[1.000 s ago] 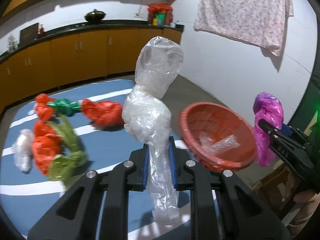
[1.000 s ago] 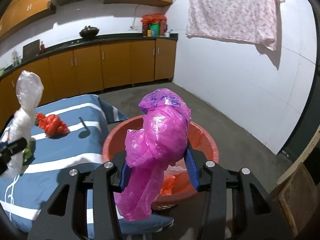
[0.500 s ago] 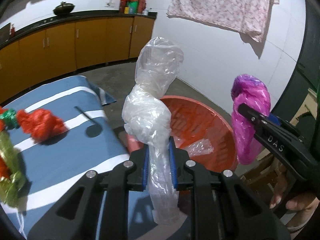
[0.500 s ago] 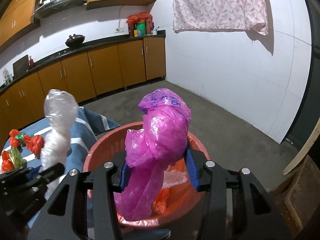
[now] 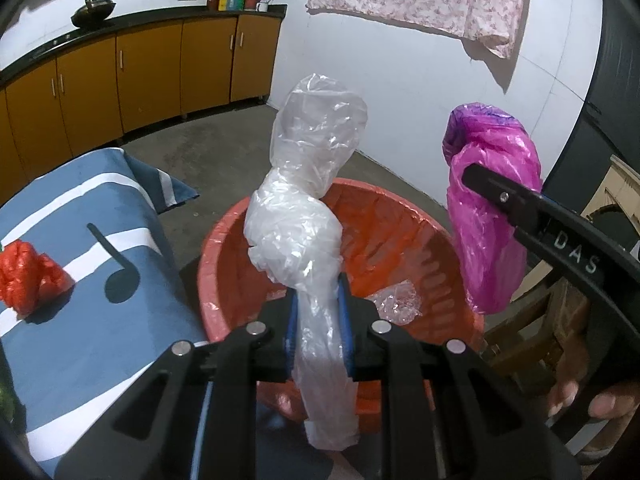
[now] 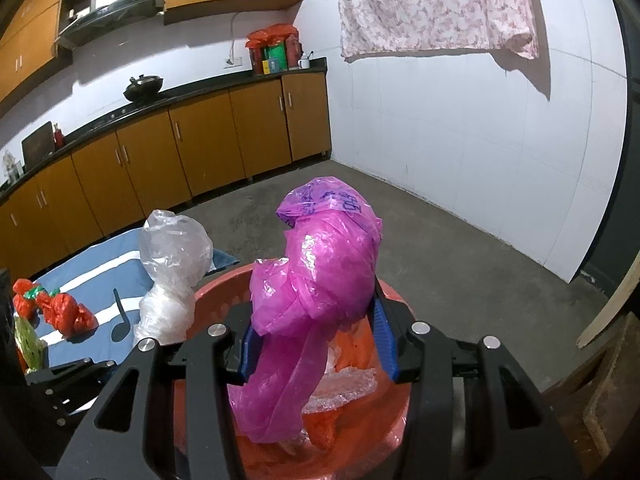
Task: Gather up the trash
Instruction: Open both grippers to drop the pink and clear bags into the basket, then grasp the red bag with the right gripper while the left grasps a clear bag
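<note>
Clear plastic bag (image 5: pixel 308 184): left tongs (image 5: pixel 318 320) are clamping its twisted neck, holding it above the red basin (image 5: pixel 400 220). Magenta plastic bag (image 6: pixel 320 280): right tongs (image 6: pixel 316 344) are gripping it over the same basin. Red plastic wad (image 5: pixel 30 276) is lying on the blue-striped table (image 5: pixel 88 344).

**Handheld gripper pair: appearance**

Left gripper (image 5: pixel 318 330): matte black frame, 2 angular arms with cut-out slots, 4 round silver screw heads, blue pads on the inner finger faces.

Right gripper (image 6: pixel 316 340): same black build, 4 silver screws, ribbed blue pads; white letters "DAS" and 1 small screw along its side. Hand (image 5: pixel 580 400): fingertips only; sleeve not visible.
</note>
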Tool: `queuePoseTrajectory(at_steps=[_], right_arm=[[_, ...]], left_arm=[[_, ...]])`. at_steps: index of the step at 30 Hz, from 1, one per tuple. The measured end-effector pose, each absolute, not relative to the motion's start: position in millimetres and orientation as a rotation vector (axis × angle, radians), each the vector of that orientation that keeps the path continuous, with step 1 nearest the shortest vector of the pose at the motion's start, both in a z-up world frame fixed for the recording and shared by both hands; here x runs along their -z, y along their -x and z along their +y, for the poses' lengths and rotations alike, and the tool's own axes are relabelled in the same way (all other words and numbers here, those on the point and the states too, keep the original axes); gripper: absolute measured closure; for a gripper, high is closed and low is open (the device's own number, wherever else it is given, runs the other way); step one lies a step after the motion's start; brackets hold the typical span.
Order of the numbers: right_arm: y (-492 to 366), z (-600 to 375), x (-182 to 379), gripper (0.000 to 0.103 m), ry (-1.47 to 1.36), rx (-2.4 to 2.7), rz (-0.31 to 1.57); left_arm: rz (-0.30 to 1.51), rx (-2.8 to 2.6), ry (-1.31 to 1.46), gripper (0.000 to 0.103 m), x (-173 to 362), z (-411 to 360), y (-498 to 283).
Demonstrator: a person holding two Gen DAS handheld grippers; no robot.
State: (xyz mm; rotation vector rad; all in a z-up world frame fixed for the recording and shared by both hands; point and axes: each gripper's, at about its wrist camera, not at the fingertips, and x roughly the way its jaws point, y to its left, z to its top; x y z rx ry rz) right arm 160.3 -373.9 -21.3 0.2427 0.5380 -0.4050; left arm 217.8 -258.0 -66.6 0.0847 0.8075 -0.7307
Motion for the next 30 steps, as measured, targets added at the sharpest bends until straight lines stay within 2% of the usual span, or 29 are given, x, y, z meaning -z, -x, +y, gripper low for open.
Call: queuePoseTrajectory(at_steps=[1, 2, 4, 7, 9, 12, 14, 19, 23, 30], right_arm=[[-162, -378, 20, 0.053, -0.255, 0.4, 0.534], [-160, -380, 21, 0.048, -0.27, 0.401, 0.526], [-159, -382, 20, 0.036, -0.281, 0.409, 0.517], [-157, -382, 21, 0.027, -0.278, 0.421, 0.511], [-154, -381, 21, 0.015, -0.269, 0.443, 0.503], [-147, -379, 18, 0.002, -0.243, 0.487, 0.476], [-146, -379, 19, 0.002, -0.229, 0.504, 0.481], [-154, -367, 25, 0.002, -0.18, 0.51, 0.559], [-167, -341, 27, 0.002, -0.111, 0.424, 0.65], [-186, -275, 19, 0.002, -0.019, 0.265, 0.642]], left_arm=[[0.811, 0.731, -0.083, 0.077, 67, -259, -221], [0.814, 0.728, -0.08, 0.063, 67, -258, -223], [0.815, 0.706, -0.064, 0.046, 69, -255, -227], [0.832, 0.696, -0.045, 0.044, 74, -249, -232], [0.838, 0.676, -0.04, 0.042, 76, -242, -235], [0.813, 0.633, -0.044, 0.03, 74, -224, -232], [0.782, 0.591, -0.054, 0.018, 70, -214, -228], [0.736, 0.477, -0.052, 0.008, 61, -174, -217], [0.721, 0.359, -0.061, 0.005, 56, -137, -209], [0.681, 0.176, -0.059, 0.004, 44, -60, -191]])
